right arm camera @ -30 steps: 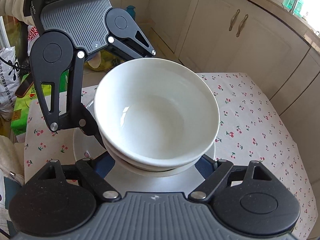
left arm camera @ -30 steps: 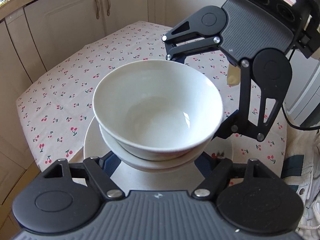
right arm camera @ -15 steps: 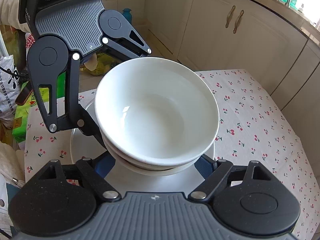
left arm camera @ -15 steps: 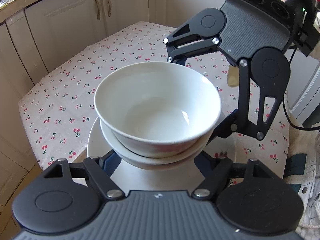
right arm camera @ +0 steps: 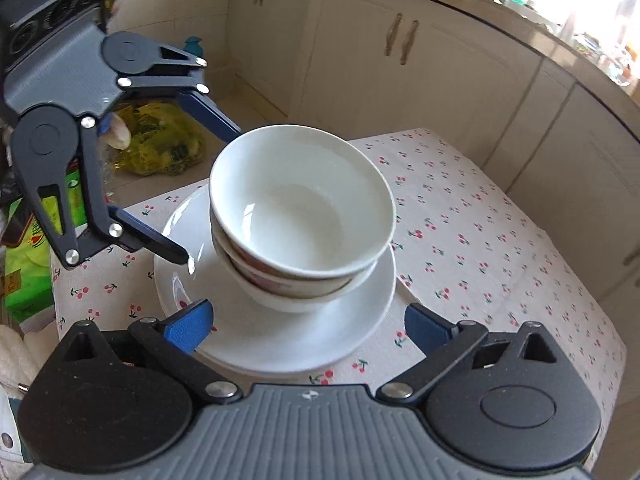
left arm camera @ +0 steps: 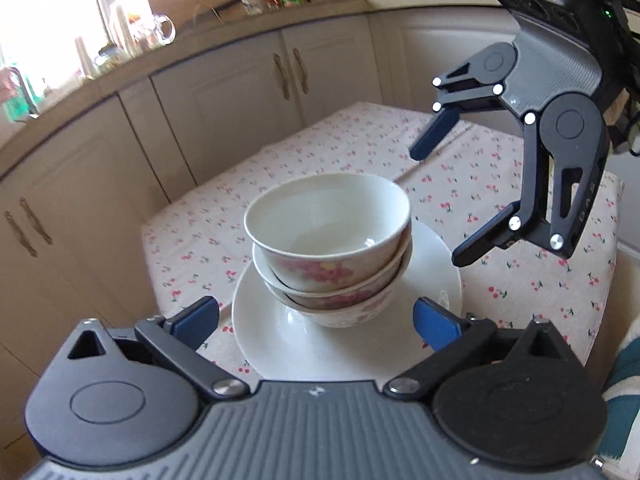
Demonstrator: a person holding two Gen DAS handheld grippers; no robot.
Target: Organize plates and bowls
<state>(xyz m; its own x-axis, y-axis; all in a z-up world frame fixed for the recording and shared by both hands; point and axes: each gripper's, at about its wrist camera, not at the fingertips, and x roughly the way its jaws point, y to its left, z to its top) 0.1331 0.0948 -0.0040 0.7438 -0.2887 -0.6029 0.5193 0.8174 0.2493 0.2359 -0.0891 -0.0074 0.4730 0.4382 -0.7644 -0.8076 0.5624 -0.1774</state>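
Hovering with left gripper (left arm camera: 316,318) and right gripper (right arm camera: 308,326) both spread apart, gripping nothing, around nested bowls (left arm camera: 328,244) on plate (left arm camera: 280,344) at frame centre; stacking judged complete, next clearing away without knocking stack

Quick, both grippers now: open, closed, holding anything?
Left gripper: open, holding nothing.
Right gripper: open, holding nothing; stacked white floral bowls stand free.
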